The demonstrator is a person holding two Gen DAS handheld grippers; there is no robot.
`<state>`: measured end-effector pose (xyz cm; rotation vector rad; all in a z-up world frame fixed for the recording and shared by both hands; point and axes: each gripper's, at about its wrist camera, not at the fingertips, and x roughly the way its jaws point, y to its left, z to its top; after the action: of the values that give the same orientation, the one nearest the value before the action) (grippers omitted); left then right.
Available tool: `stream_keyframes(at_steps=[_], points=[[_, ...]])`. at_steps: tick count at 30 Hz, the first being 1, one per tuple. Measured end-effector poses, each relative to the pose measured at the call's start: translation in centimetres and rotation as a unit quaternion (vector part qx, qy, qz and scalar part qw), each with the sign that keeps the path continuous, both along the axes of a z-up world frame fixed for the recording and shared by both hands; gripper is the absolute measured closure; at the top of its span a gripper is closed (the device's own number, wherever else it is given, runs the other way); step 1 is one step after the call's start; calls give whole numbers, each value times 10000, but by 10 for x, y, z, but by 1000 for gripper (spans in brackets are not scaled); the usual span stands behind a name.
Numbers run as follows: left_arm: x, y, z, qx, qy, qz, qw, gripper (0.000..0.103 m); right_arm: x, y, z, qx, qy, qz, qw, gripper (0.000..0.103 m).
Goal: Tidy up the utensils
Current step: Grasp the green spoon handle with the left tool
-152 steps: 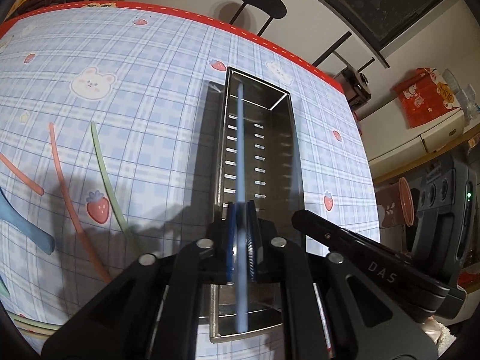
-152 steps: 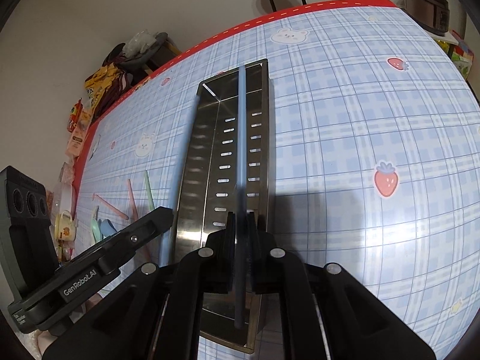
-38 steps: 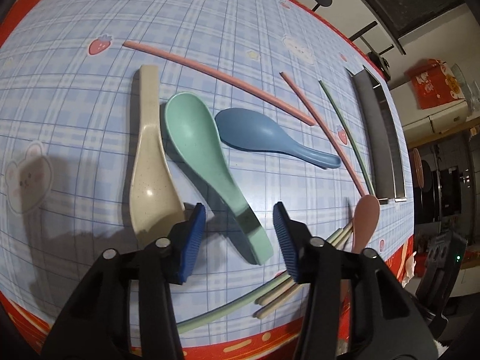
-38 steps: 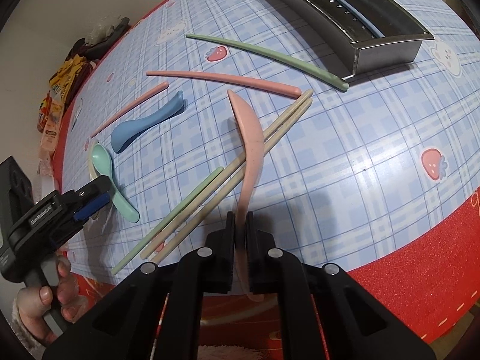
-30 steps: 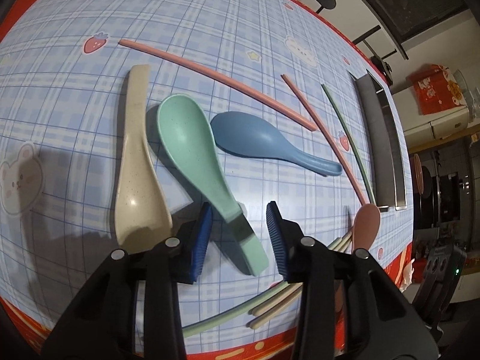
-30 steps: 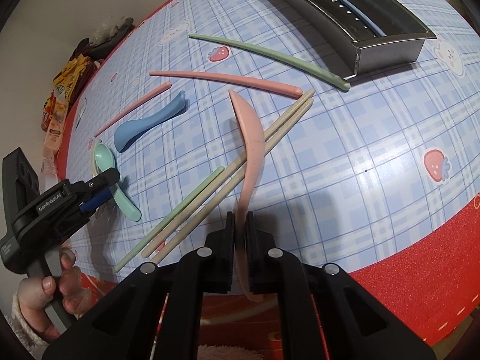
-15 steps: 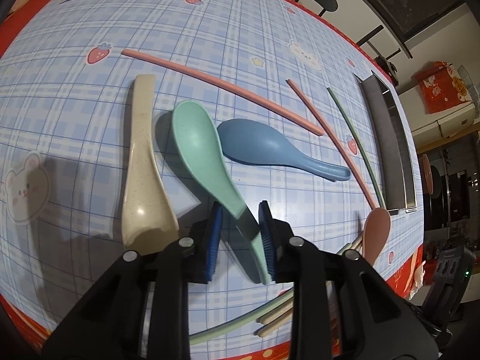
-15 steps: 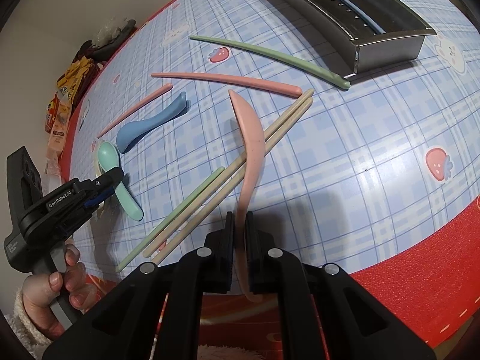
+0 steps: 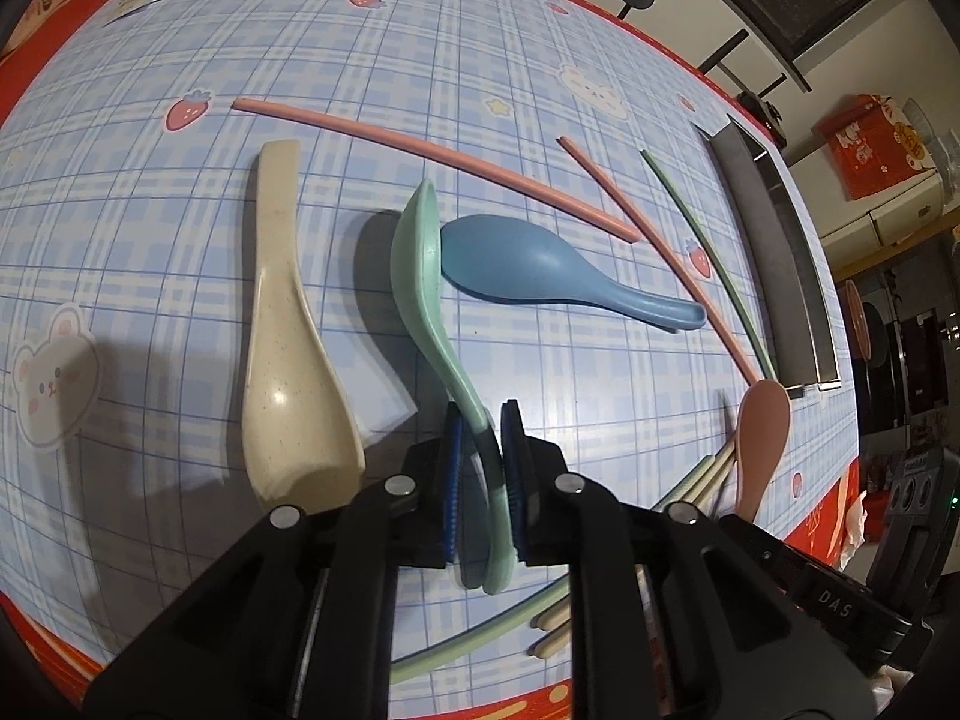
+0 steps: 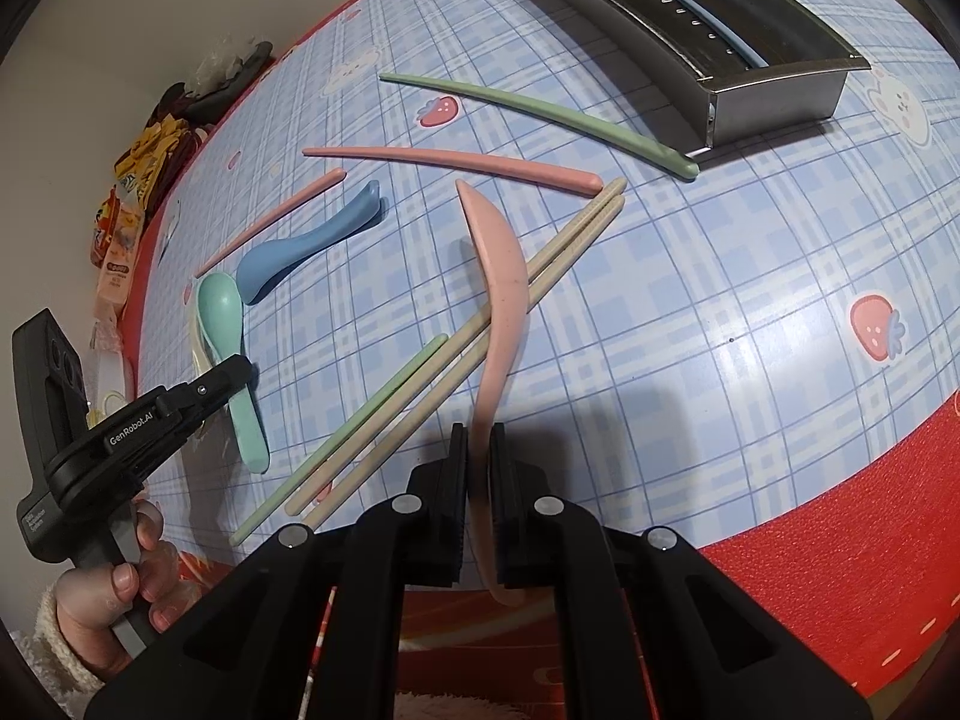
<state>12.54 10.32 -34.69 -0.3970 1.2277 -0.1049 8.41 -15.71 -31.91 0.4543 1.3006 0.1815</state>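
Near the table's point(image 9: 540, 36) red front edge, the left gripper point(image 9: 482, 468) has just been closing and now pinches the handle of the green spoon point(image 9: 420, 276), whose bowl is tipped up on its side against the blue spoon point(image 9: 540, 270). Just beside it, on the outer side, lies the cream spoon point(image 9: 288, 360), bowl toward the gripper. The right gripper point(image 10: 478, 480) is clamped on the handle of the pink spoon point(image 10: 498, 276), which crosses over two cream chopsticks point(image 10: 540, 276) and sits beside a green chopstick point(image 10: 360, 414) pointing toward the front edge. Farther in, two pink chopsticks point(image 10: 456, 159) and a second green chopstick point(image 10: 540, 114) lie scattered between the spoons and the steel utensil tray point(image 10: 774, 102). That tray sits toward the table's far side, with a blue chopstick point(image 10: 708, 18) inside it. A hand point(image 10: 132, 576) in a fleecy cuff grips the left tool's handle.
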Motion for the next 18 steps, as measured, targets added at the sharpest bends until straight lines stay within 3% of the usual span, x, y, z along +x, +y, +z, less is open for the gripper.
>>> stream_keyframes(at_steps=[9,18], points=[[-3,-2,1,119,-77,-83,9999,86,-2,-3,-1,113,-33,-32,9999,97],[-12,-3,19,104,-188,95,9997,92,5,-17,-7,675,144,47,9976,96]])
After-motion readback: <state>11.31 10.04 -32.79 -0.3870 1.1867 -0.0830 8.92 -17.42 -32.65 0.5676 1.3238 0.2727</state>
